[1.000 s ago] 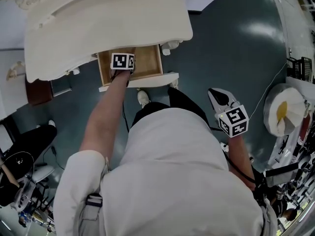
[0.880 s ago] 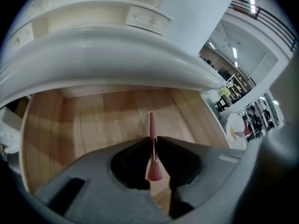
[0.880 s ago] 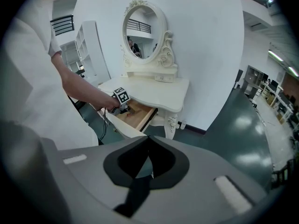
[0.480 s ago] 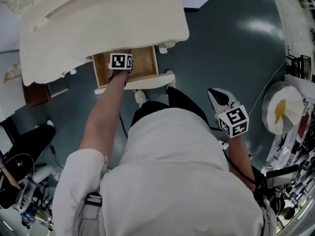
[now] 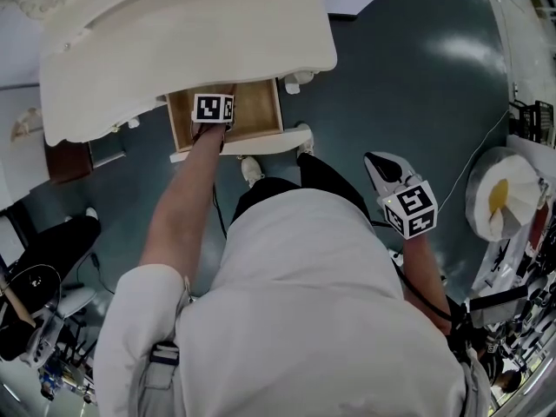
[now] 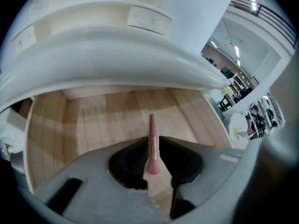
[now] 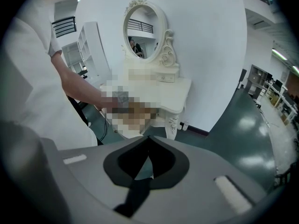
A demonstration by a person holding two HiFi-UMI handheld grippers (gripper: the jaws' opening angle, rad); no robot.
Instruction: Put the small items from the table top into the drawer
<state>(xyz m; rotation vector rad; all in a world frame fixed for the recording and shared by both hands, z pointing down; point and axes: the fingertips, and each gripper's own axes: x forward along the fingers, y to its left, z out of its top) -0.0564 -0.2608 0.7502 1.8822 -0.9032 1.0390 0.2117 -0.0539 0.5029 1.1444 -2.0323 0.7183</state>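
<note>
The wooden drawer (image 5: 257,109) stands pulled out under the white dressing table top (image 5: 174,42). My left gripper (image 5: 214,109) reaches into it, and its marker cube hides the jaws in the head view. In the left gripper view the left gripper (image 6: 151,141) is shut on a slim pink makeup brush (image 6: 152,125). The brush's handle points over the bare wooden drawer bottom (image 6: 93,120). My right gripper (image 5: 389,174) hangs at the person's right side over the floor, away from the table. In its own view the right gripper (image 7: 148,139) is shut with nothing in it.
The table's curved front edge (image 6: 117,64) overhangs the drawer. An oval mirror (image 7: 144,29) stands on the table against a white wall. A dark brown cabinet (image 5: 65,159) is left of the drawer. A white and yellow object (image 5: 504,198) and cables lie right on the dark floor (image 5: 408,76).
Hardly anything differs. The left gripper stays in the drawer with the brush, and the right gripper has shifted slightly up in the head view.
</note>
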